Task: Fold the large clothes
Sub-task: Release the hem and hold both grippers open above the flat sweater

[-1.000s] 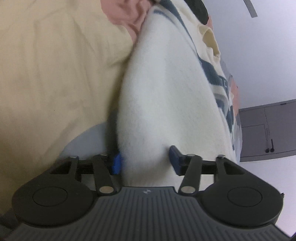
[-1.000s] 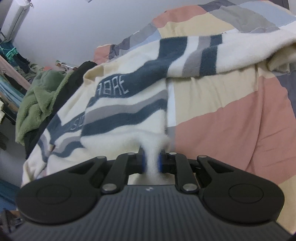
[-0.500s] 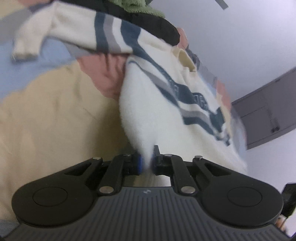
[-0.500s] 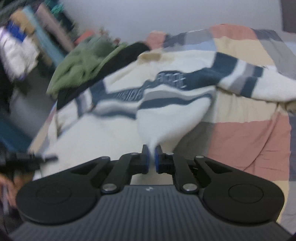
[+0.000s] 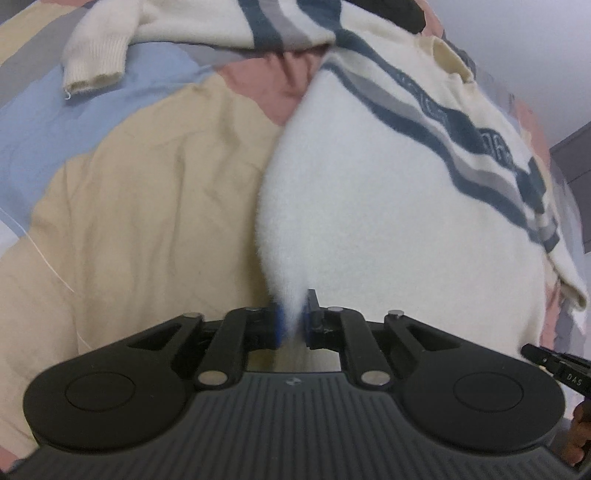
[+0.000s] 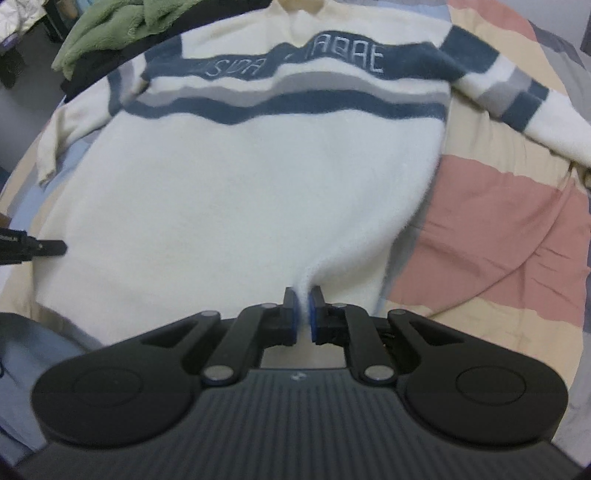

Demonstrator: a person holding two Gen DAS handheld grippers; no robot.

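Note:
A cream sweater (image 6: pixel 229 177) with navy and grey stripes and white lettering lies spread front-up on the bed, collar far from me. My right gripper (image 6: pixel 303 314) is shut on its bottom hem near the right corner. My left gripper (image 5: pixel 293 321) is shut on the hem at the other corner of the sweater (image 5: pixel 369 206). One sleeve (image 5: pixel 99 59) lies bent across the quilt at the upper left of the left wrist view. The other sleeve (image 6: pixel 517 99) stretches out to the right in the right wrist view. The left gripper's tip also shows in the right wrist view (image 6: pixel 40 248).
The bed carries a patchwork quilt (image 6: pixel 509 229) in pink, beige, blue and grey. A green fleece (image 6: pixel 107 26) and a black garment (image 6: pixel 88 74) are piled at the far left of the bed. A dark cabinet (image 5: pixel 576 162) stands against the wall.
My left gripper closed on the sweater hem. Both grippers pulled the hem toward me and apart, and the sweater went from bunched to spread flat on the quilt.

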